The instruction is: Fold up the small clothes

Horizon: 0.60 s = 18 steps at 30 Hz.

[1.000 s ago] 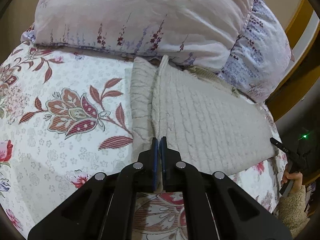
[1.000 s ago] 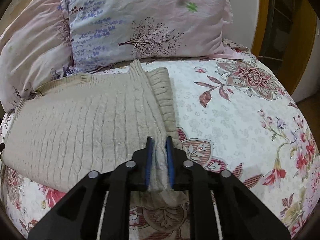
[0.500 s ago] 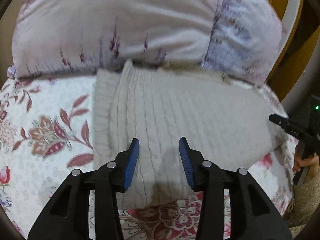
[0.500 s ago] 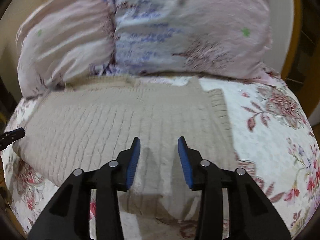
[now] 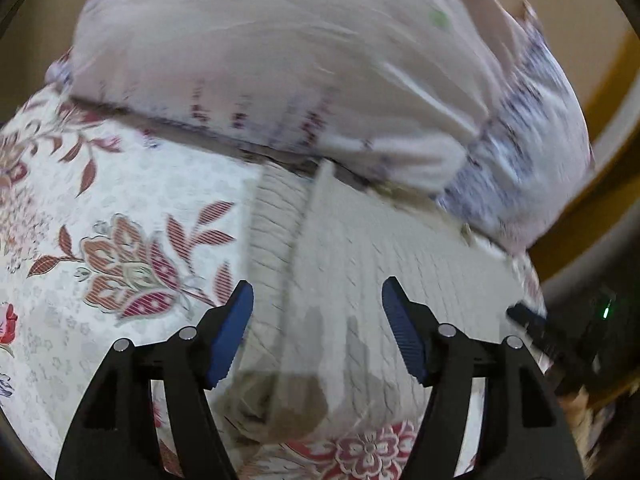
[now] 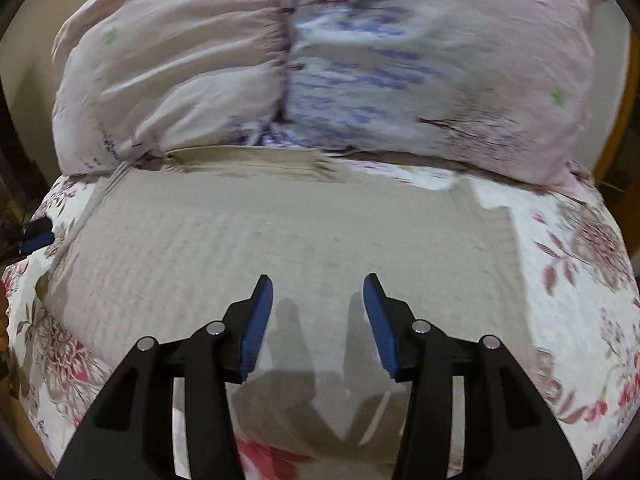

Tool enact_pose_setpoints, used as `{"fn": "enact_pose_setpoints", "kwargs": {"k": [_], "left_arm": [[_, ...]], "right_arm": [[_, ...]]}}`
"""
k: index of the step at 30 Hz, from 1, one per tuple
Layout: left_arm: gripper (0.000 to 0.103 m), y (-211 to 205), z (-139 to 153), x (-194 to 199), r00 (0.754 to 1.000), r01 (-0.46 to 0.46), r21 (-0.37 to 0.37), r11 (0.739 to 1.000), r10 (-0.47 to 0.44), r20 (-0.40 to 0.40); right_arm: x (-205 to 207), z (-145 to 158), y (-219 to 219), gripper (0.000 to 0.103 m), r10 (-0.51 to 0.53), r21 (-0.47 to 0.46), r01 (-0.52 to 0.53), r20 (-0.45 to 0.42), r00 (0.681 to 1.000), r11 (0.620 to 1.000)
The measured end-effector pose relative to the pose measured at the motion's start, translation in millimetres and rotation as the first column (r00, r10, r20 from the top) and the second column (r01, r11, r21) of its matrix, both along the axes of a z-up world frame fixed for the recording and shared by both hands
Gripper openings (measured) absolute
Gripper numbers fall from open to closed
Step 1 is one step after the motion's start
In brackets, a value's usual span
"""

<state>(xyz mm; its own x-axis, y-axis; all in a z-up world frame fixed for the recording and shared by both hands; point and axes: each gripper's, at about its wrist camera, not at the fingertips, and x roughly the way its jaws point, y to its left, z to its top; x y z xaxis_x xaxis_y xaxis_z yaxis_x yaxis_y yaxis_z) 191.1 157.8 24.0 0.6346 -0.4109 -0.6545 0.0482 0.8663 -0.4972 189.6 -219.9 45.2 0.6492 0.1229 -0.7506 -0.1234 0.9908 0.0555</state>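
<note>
Beige sweater [image 6: 288, 240] flat — both jaws apart

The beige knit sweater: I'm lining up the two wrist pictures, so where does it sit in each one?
Left wrist: the beige knit sweater fills centre and right, reaching under the open left gripper.
Right wrist: it spans the middle from the left edge, behind the open right gripper.
Shared landmark: the pink pillows along its far edge.

A floral-covered bed [image 6: 580, 280] carries a beige knit garment [image 6: 280, 240] and 2 pillows [image 6: 320, 60].
</note>
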Motion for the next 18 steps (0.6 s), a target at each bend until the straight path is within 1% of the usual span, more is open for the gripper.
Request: {"fn": "enact_pose_setpoints", "kwargs": {"k": [3, 6, 8, 9, 11, 13, 18], "left_arm": [[0.067, 8.6, -7.6, 11.7, 0.999, -0.027, -0.057, 0.998, 0.025, -0.039], [0.067, 9.9, -16.7, 23.1, 0.996, -0.045, -0.087, 0.995, 0.039, -0.079], [0.067, 8.8, -21.8, 29.3, 0.994, -0.051, -0.105, 0.993, 0.04, -0.102], [0.067, 8.4, -23.5, 29.6, 0.993, -0.053, -0.11, 0.993, 0.041, -0.109], [0.067, 6.8, -27.6, 33.1, 0.992, -0.058, -0.119, 0.991, 0.043, -0.12], [0.067, 5.5, -31.4, 36.2, 0.99, -0.065, -0.119, 0.991, 0.05, -0.13], [0.067, 2.3, -32.4, 39.5, 0.991, -0.07, -0.123, 0.99, 0.055, -0.119]], "right_arm": [[8.3, -2.3, 18.6, 0.047, 0.033, -0.001, -0.033, 0.002, 0.999, 0.999], [16.9, -6.0, 32.4, 0.048, 0.038, -0.028, -0.038, 0.006, 0.999, 0.999], [25.0, -17.7, 38.4, 0.052, 0.032, -0.05, -0.034, -0.045, 0.998, 0.998], [25.2, -23.2, 41.4, 0.053, 0.027, -0.066, -0.029, -0.041, 0.999, 0.997], [22.5, -23.9, 45.3, 0.053, 0.031, -0.099, -0.034, -0.026, 0.999, 0.994], [21.4, -23.3, 44.6, 0.053, 0.03, -0.097, -0.033, -0.03, 0.999, 0.995], [19.9, -23.4, 41.8, 0.053, 0.039, -0.087, -0.041, -0.019, 0.999, 0.995]]}}
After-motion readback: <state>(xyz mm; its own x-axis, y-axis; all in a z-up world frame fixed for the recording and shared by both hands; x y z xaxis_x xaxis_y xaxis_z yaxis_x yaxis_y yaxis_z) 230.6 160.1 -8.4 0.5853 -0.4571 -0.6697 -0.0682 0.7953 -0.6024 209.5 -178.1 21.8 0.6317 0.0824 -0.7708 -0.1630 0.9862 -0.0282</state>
